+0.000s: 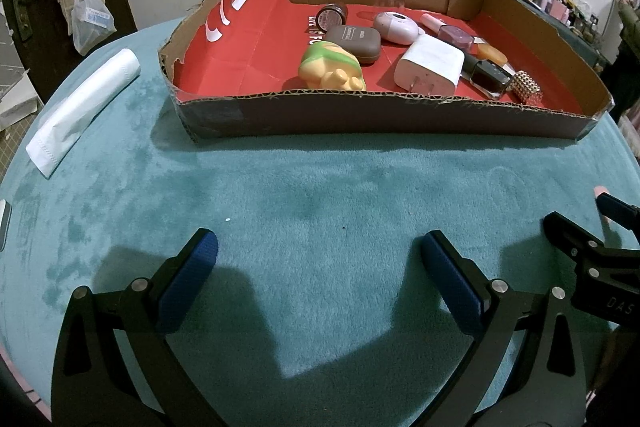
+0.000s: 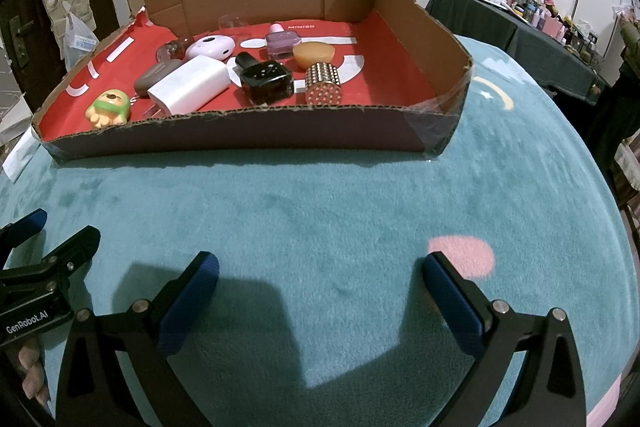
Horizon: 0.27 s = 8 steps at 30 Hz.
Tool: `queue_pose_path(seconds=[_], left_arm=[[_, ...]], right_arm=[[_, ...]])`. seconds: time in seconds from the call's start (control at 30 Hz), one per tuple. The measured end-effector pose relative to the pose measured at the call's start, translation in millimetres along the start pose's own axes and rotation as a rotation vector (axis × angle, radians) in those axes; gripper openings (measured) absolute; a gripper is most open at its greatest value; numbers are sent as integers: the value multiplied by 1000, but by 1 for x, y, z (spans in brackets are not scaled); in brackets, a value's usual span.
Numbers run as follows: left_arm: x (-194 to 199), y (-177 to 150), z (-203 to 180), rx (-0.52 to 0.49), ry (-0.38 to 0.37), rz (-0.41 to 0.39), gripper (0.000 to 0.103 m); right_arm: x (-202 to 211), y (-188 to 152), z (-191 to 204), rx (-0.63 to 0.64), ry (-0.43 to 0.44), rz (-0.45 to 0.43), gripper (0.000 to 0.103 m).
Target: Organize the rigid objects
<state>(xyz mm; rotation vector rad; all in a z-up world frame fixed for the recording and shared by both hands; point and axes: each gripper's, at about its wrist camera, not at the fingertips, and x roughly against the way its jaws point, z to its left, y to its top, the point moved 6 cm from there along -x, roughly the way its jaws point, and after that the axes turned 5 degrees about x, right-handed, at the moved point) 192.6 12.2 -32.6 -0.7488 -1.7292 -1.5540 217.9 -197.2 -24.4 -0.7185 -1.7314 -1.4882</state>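
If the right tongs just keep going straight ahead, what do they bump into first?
Probably the cardboard box's front wall. The open right tongs hang over bare teal cloth, with nothing lying between them and that wall.

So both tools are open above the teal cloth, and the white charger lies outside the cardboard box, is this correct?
Not quite. The white charger lies inside the cardboard box, among the other items, as the right wrist view shows. Both the left tool and the right tool are open above the teal cloth.

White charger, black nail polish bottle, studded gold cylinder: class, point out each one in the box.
white charger (image 2: pixel 188 85), right wrist view, top face
black nail polish bottle (image 2: pixel 266 79), right wrist view, glass body
studded gold cylinder (image 2: pixel 323 87), right wrist view, side
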Motion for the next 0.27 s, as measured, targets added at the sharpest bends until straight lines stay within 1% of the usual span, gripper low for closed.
queue_pose_path(seconds=[0.27], left_arm=[[0, 0, 0, 0, 0, 0, 103]], right_arm=[[0, 0, 0, 0, 0, 0, 103]])
